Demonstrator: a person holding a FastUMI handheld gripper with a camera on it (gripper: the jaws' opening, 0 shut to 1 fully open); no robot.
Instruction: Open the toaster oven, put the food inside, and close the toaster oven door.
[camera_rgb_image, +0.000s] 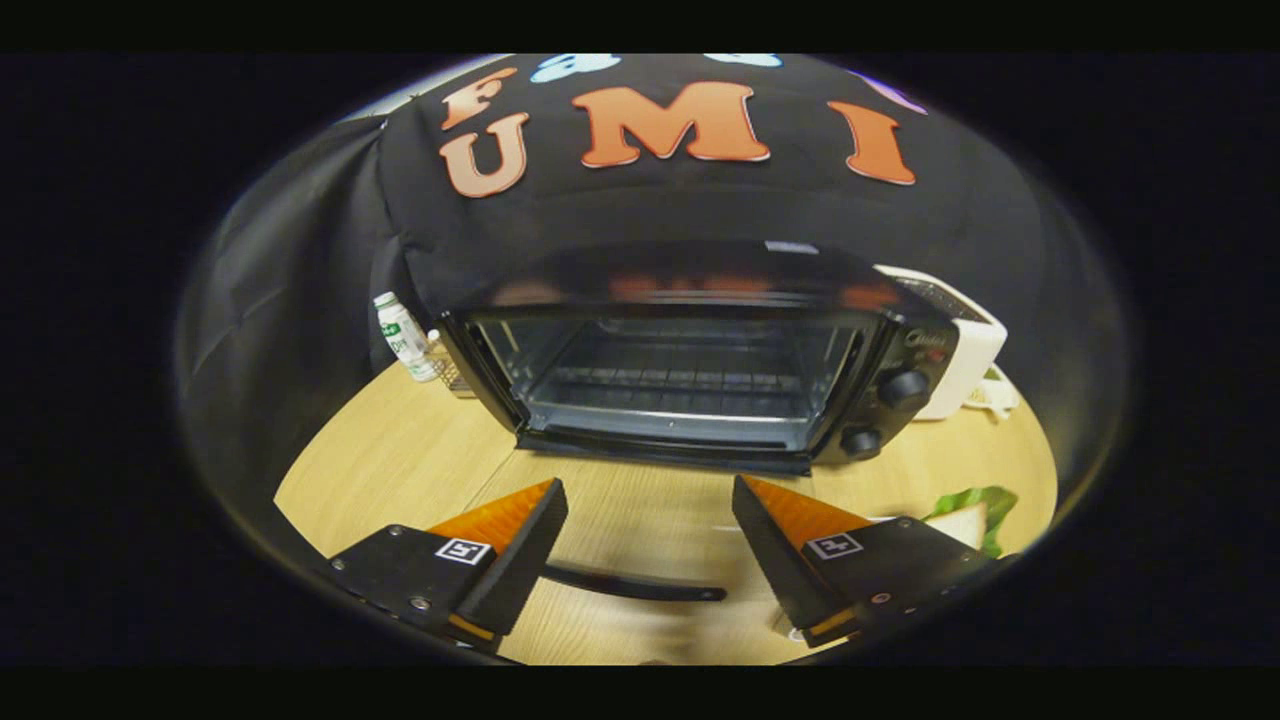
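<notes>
The black toaster oven (700, 340) stands on the wooden table (400, 460) straight beyond my fingers. Its glass door is swung down flat, and the wire rack (680, 375) inside is bare. The door's dark handle bar (640, 587) lies low between my two fingers, touching neither. My gripper (648, 485) is open and holds nothing. The food (975, 512), a piece of white bread with a green leaf, lies on the table just past my right finger.
A white bottle with a green label (400, 335) stands left of the oven, beside a small wire basket (452, 372). A white appliance (965, 345) sits behind the oven's right side. Two knobs (903, 388) are on the oven's right panel.
</notes>
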